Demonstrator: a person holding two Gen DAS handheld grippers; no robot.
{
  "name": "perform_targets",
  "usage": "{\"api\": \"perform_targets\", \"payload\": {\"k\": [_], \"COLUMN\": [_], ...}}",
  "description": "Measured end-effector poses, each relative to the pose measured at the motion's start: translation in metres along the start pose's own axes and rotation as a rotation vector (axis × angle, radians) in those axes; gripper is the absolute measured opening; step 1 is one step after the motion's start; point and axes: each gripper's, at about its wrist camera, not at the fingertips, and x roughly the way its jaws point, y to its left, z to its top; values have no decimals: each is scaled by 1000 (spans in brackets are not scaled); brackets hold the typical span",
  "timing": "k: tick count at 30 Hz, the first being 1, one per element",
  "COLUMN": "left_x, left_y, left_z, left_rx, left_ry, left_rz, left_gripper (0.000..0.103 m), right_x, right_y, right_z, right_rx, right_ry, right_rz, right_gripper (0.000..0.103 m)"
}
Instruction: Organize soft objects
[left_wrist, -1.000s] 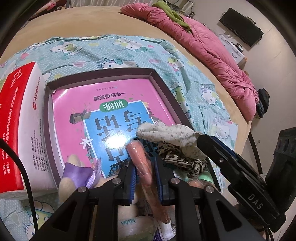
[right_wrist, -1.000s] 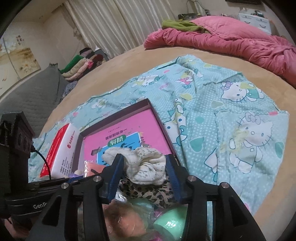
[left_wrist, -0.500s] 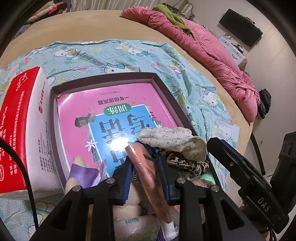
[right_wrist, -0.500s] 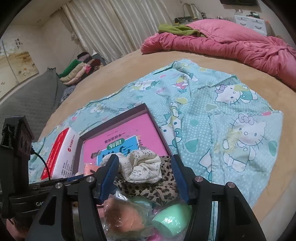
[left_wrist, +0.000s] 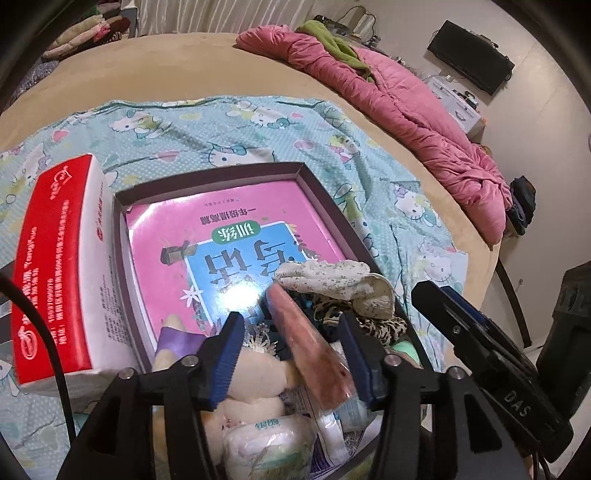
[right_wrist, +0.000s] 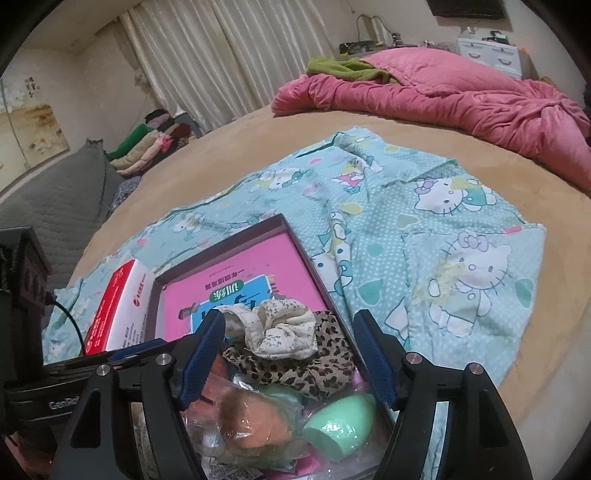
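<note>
A dark shallow box (left_wrist: 325, 206) on a Hello Kitty cloth holds a pink book (left_wrist: 221, 236) and a pile of soft things. My left gripper (left_wrist: 291, 354) is open above the pile; a pink wrapped sausage-shaped item (left_wrist: 310, 343) lies between its fingers, leaning against the right one. A white floral scrunchie (left_wrist: 332, 277) and a leopard scrunchie (right_wrist: 295, 365) lie beyond it. My right gripper (right_wrist: 291, 350) is open and empty, straddling both scrunchies (right_wrist: 277, 328). A plush toy (left_wrist: 255, 373), a tissue pack (left_wrist: 269, 446), a wrapped orange item (right_wrist: 255, 417) and a green egg sponge (right_wrist: 340, 424) lie near.
A red and white tissue box (left_wrist: 62, 266) stands against the box's left wall. The cloth (right_wrist: 424, 236) lies on a tan round bed. A pink quilt (right_wrist: 443, 99) lies heaped at the far side. Folded clothes (right_wrist: 147, 147) are stacked far left.
My left gripper has opened and let go of the pink wrapped item. My right gripper has opened wider and both have drawn back slightly from the pile.
</note>
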Motion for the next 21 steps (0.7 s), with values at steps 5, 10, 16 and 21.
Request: {"api": "perform_targets", "payload": {"k": [5, 10, 16, 21], "left_x": [-13, -25, -44, -60], "left_y": [2, 6, 7, 9], "left_z": [-1, -4, -9, -14], "left_rx": [2, 5, 29, 37], "left_ry": [-22, -44, -71, -103], "left_rz": [3, 18, 34, 87], "left_gripper": [62, 71, 80, 86], "right_x": [-3, -7, -20, -34], "right_y": [2, 5, 18, 28], "right_z": [-1, -2, 0, 4], "right_rx": [4, -2, -16, -21], "right_ry": [-4, -19, -54, -102], "right_rz": [-19, -42, -43, -44], "right_gripper": [74, 74, 74, 80]}}
